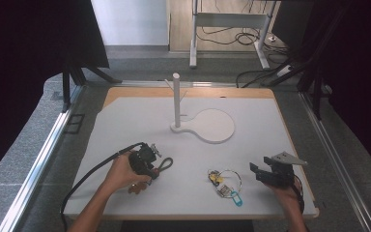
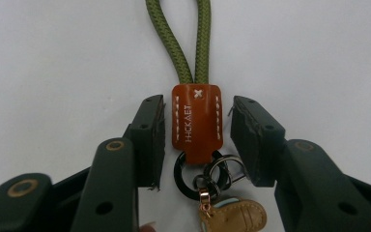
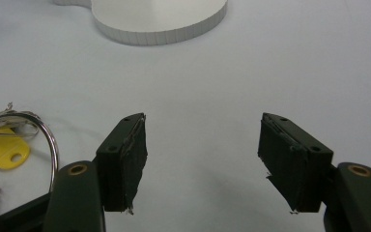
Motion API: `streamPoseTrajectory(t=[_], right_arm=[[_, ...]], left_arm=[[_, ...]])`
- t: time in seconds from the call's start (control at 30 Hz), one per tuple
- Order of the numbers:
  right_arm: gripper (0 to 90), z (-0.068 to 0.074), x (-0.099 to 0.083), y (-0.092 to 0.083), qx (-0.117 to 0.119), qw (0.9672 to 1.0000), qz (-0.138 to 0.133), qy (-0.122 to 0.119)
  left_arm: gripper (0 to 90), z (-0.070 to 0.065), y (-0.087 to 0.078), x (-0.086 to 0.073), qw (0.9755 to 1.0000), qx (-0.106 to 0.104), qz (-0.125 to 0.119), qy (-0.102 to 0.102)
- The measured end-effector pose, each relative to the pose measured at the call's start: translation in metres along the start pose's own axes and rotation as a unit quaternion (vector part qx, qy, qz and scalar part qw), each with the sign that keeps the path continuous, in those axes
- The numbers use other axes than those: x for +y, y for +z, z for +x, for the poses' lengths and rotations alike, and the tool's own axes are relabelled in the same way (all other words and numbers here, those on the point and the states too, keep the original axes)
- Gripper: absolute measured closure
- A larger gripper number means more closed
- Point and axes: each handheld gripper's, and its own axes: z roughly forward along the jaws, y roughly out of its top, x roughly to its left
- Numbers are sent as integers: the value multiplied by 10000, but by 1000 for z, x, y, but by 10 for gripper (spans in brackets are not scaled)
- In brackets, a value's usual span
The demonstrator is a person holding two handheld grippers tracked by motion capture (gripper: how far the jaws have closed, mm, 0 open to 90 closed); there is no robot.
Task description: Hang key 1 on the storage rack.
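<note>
Orange-brown stitched leather tab (image 2: 196, 121) of the olive-green braided cord keychain (image 1: 164, 164) lies flat on the white worktop (image 1: 140, 121), centre of the left gripper view, squarely between the left tool's (image 2: 196, 140) two black jaws. Those jaws stand part open, a narrow gap showing on each side, so nothing is gripped yet. A good grasp likely means closing evenly on the tab's stitched edges, above the black ring and small metal rings (image 2: 217, 171), so the pads meet leather and not loose hardware. The right tool (image 3: 203, 162) hovers wide open and empty, lower right of the high view, beside the ring of keys with yellow and blue tags (image 1: 224, 183).
</note>
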Motion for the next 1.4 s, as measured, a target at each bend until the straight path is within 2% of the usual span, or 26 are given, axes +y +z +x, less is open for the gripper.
streamPoseTrajectory(t=[0.17, 0.23, 0.33, 0.4, 0.43, 0.53, 0.57, 0.6, 0.63, 0.67, 0.73, 0.77, 0.8, 0.83, 1.1, 1.17, 1.2, 1.23, 1.27, 1.4], right_arm=[[347, 1, 0, 1, -68, 9999, 87, 17], [345, 6, 1, 1, -107, 9998, 122, -127], [344, 7, 1, 2, -117, 9997, 142, -159], [342, 6, 0, 3, -135, 9997, 158, -124], [341, 6, 0, 3, -148, 9997, 158, -92], [341, 5, 0, 2, -168, 9997, 143, -45], [342, 5, 0, 1, -168, 9998, 120, -49], [342, 5, 0, 1, -168, 9998, 120, -49], [342, 4, 0, 1, -177, 9998, 110, -51], [342, 4, 0, 1, -177, 9998, 110, -51], [342, 3, 0, 0, -180, 9998, 96, -36], [342, 3, 0, 0, -178, 9998, 91, -26], [342, 3, 0, 0, -189, 9998, 78, -5], [342, 3, 0, -1, -187, 9998, 84, 4], [342, 3, -1, -2, -200, 9998, 94, 11], [342, 4, -1, -3, -202, 9998, 76, 11], [342, 4, -1, -3, -202, 9998, 76, 11], [343, 4, -1, -3, -204, 9998, 66, -5], [343, 4, -1, -3, -204, 9998, 66, -5], [343, 4, -1, -4, -207, 9998, 69, -13]], left_arm=[[603, -4, 2, 1, 9999, 96, 42, 56], [649, -4, 2, 1, 9999, 89, 10, 79], [663, -4, 1, 1, 9998, 119, 47, 156], [667, -6, 2, 0, 9999, 123, -24, 113], [668, -6, 1, 0, 9996, 157, 7, 223], [670, -7, 0, -1, 9995, 170, -25, 268], [670, -7, -4, -2, 9994, 106, -178, 262], [670, -7, -4, -2, 9994, 106, -178, 262], [670, -6, -10, -3, 9989, 7, -426, 176], [670, -6, -10, -3, 9989, 7, -426, 176], [671, -5, -18, -4, 9975, -156, -670, 151], [671, -5, -18, -4, 9975, -156, -670, 151], [671, -4, -21, -4, 9961, -315, -809, 157], [671, -4, -22, -4, 9952, -377, -886, 172], [671, 4, -36, -6, 9914, -510, -1200, 76], [670, 7, -42, -8, 9897, -581, -1306, 50], [670, 7, -42, -8, 9897, -581, -1306, 50], [670, 9, -46, -9, 9884, -637, -1379, 32], [670, 9, -46, -9, 9884, -637, -1379, 32], [670, 13, -54, -10, 9856, -691, -1543, -22]])
